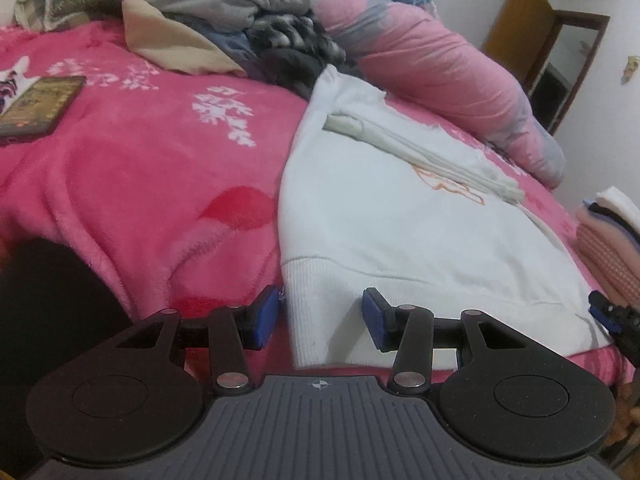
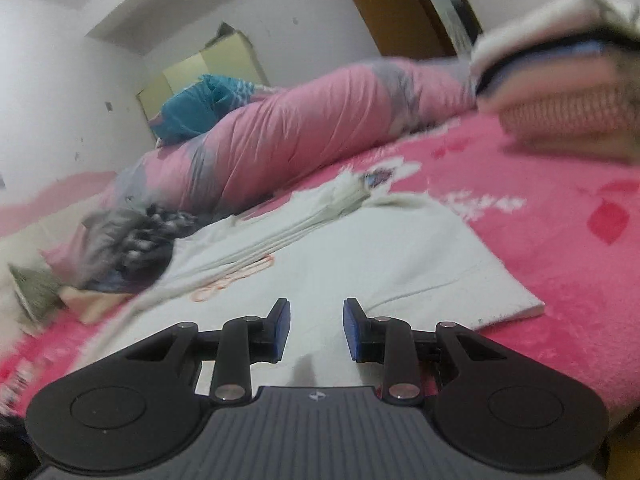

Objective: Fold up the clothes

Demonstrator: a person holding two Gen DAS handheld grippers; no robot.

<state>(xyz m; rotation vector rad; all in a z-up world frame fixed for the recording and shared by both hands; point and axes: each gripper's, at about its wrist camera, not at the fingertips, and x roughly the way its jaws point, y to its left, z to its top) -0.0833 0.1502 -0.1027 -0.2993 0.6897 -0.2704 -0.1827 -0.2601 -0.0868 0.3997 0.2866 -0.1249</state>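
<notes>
A white sweatshirt (image 1: 400, 224) lies flat on the pink fleece blanket (image 1: 140, 184), its sleeves folded across the chest. My left gripper (image 1: 320, 316) is open at the ribbed hem's near left corner, one blue pad on each side of the corner and neither pressing on it. In the right wrist view the sweatshirt (image 2: 380, 256) spreads out beneath my right gripper (image 2: 316, 328), which hangs open just above the cloth with nothing between its pads. The right gripper's tip (image 1: 608, 314) also shows at the sweatshirt's near right corner.
A phone (image 1: 40, 106) lies on the blanket at the left. Unfolded clothes (image 1: 248, 20) are heaped at the back beside a rolled pink quilt (image 1: 440, 64). A stack of folded clothes (image 2: 560, 92) sits to the right. A dark shape (image 1: 52, 320) fills the near left.
</notes>
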